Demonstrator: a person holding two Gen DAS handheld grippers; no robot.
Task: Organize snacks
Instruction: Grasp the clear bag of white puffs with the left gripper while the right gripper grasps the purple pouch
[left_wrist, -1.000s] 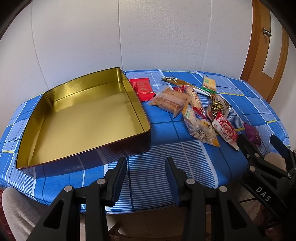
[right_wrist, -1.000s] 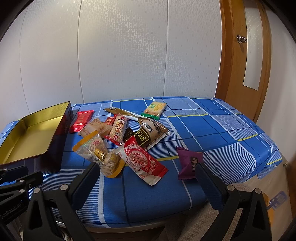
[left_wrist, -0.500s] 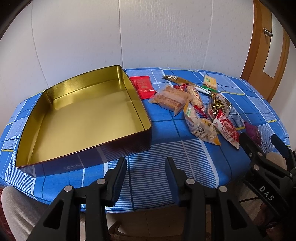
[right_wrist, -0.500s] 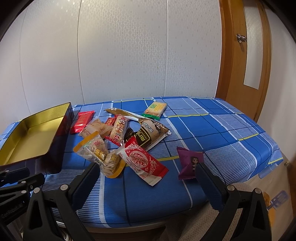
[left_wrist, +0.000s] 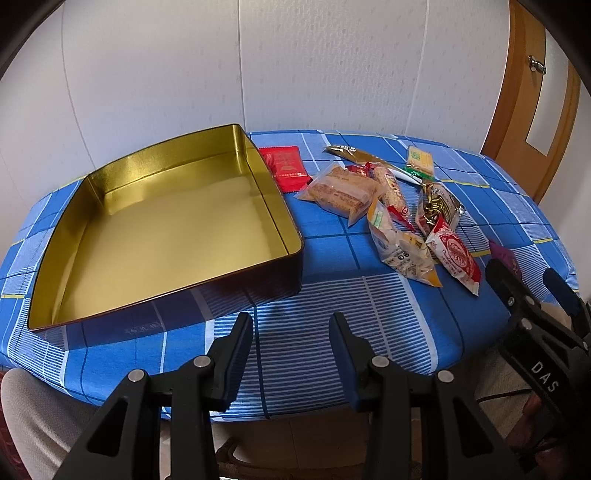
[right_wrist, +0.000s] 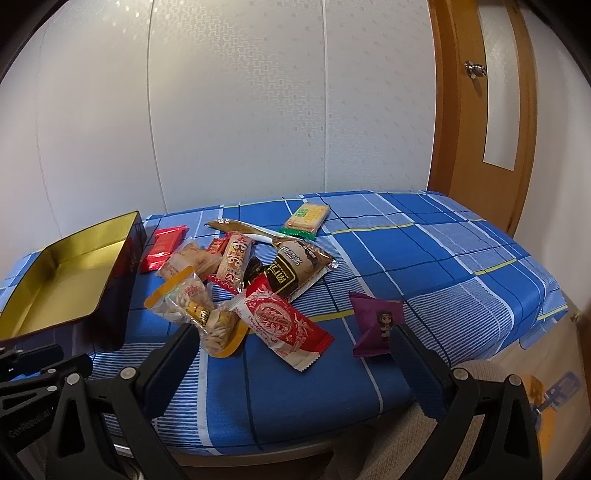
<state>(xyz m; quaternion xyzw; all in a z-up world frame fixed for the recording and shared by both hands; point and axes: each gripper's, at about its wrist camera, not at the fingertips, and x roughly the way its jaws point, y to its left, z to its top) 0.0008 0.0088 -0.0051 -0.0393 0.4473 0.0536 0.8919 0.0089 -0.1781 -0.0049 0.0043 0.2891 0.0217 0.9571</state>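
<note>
- The tabletop (left_wrist: 325, 295) is covered with a blue checked cloth; it stands against a white wall, with a wooden door (right_wrist: 484, 110) at the far right.
- A gold tin box (left_wrist: 166, 225) sits on the left part of the tabletop, open on top, with nothing visible inside.
- A red flat packet (left_wrist: 286, 168) lies just beside the far right wall of the tin box.
- The other snacks lie in a loose pile near the middle of the tabletop, to the right of the box: a clear bag of biscuits (left_wrist: 340, 190), a clear bag with orange edge (right_wrist: 201, 314), a red and white packet (right_wrist: 284, 326), and a dark brown packet (right_wrist: 291, 269).
- A green and yellow cracker packet (right_wrist: 306, 218) lies apart, toward the far edge.
- A purple packet (right_wrist: 373, 319) lies alone near the front edge, to the right of the pile.
- The left gripper (left_wrist: 291, 354) hovers over the front edge of the tabletop, right of the box's near corner. Its fingers are spread partly and hold nothing.
- The right gripper (right_wrist: 291, 363) hovers over the front edge in front of the pile. Its fingers are spread wide and empty; the red and white packet and the purple packet lie beyond them, not touched.
</note>
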